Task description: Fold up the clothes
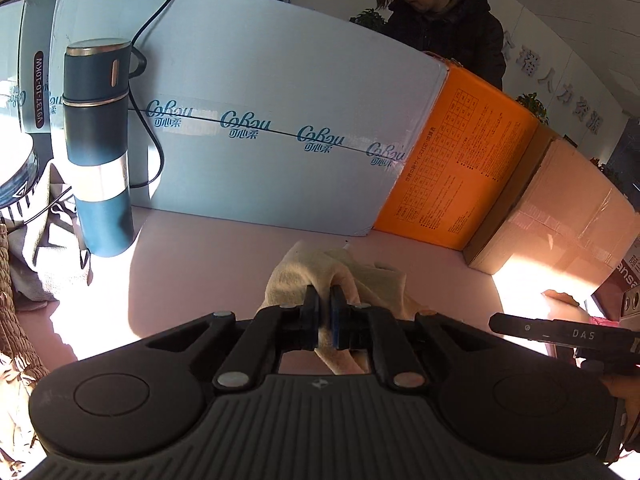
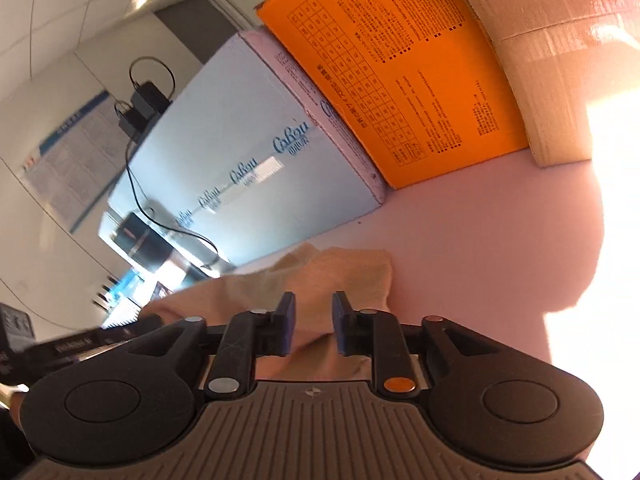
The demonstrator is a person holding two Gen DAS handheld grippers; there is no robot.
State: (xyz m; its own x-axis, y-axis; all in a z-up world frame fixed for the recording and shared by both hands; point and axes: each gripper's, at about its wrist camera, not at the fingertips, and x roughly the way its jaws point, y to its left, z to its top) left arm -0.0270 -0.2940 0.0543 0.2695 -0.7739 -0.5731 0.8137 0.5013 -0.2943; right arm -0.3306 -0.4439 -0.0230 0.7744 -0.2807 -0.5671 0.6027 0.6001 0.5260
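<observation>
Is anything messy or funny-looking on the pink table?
Mostly the beige cloth: it is bunched and wrinkled, not folded yet, pinched in the shut left gripper. The right gripper is open over it. A black cable dangles down the white box behind the blue flask. Nothing looks spilled or broken.

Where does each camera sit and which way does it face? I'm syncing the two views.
Left wrist: behind the left tongs, shut on the beige cloth; faces the flask and boxes.
Right wrist: behind the right tongs, parted over the cloth; rolled view.
Shared: cloth, white box, orange box, pink tabletop.
</observation>
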